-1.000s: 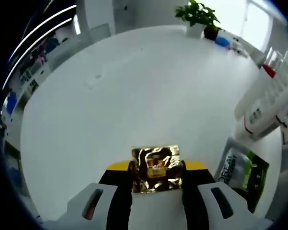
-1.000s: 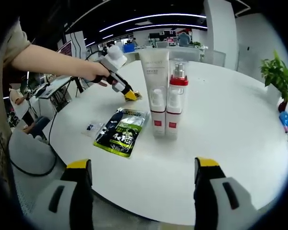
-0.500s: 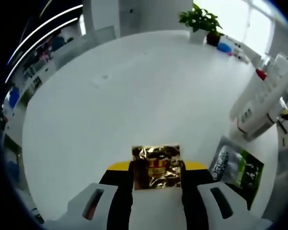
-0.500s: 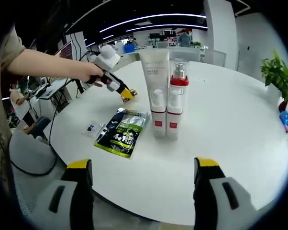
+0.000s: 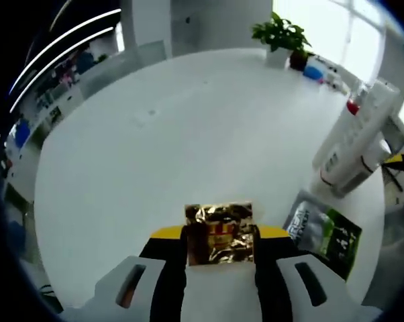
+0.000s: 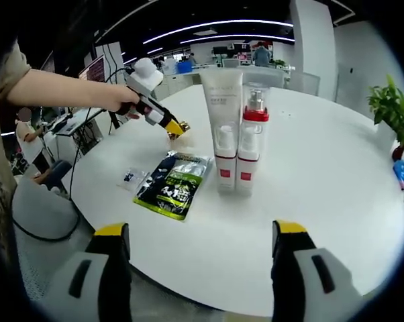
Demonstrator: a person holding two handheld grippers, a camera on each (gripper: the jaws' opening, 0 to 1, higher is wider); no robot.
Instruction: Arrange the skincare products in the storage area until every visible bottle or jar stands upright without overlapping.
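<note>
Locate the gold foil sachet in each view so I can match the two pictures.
Left gripper view: the gold foil sachet sits bottom centre, clamped between the left gripper jaws.
Right gripper view: the sachet is upper left, a small gold spot at the tip of the left gripper, raised above the white table.
Shared landmark: the white tube standing next to the red-collared pump bottle.

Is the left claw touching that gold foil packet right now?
Touching. In the left gripper view the left claw is shut on the gold foil packet, its yellow tips pressed against both side edges.
</note>
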